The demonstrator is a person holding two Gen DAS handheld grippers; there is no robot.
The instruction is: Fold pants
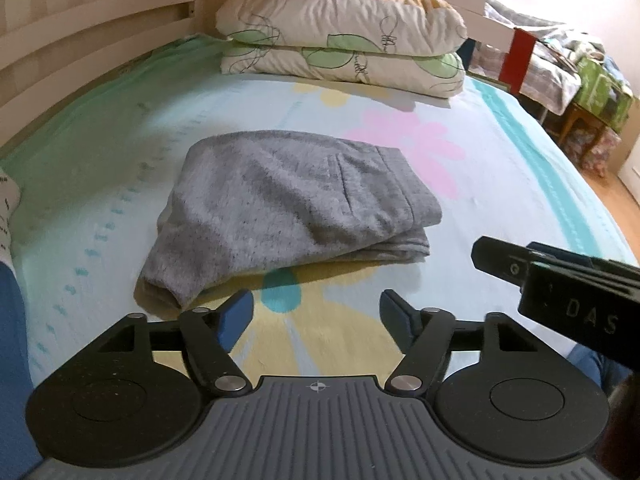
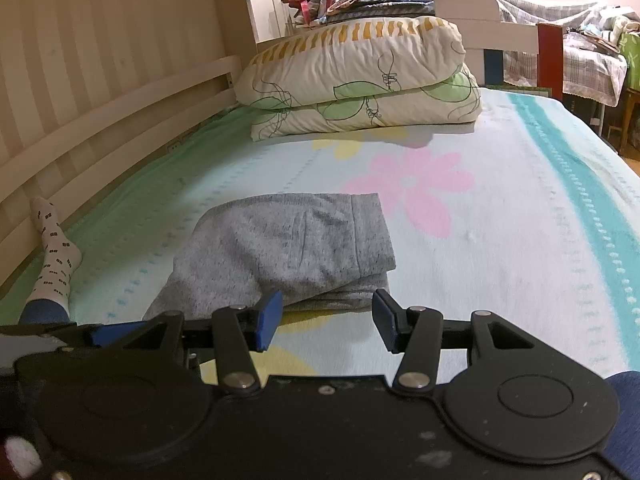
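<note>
The grey pants [image 1: 288,208] lie folded into a compact bundle on the flowered bed sheet [image 1: 500,184], waistband toward the right. The right wrist view shows the same grey pants [image 2: 288,248] just beyond the fingertips. My left gripper [image 1: 316,314] hovers near the bundle's front edge, open, with only sheet between its blue pads. My right gripper [image 2: 326,318] is open too, nothing between its pads, its left fingertip in line with the bundle's near edge. The right gripper's body [image 1: 560,284] pokes in at the right of the left wrist view.
Two stacked leaf-print pillows [image 1: 344,40] lie at the bed's head. A white wooden rail [image 2: 120,120] runs along the left side. A person's socked foot [image 2: 52,256] rests by the rail. Cluttered furniture [image 1: 592,92] stands beyond the right edge of the bed.
</note>
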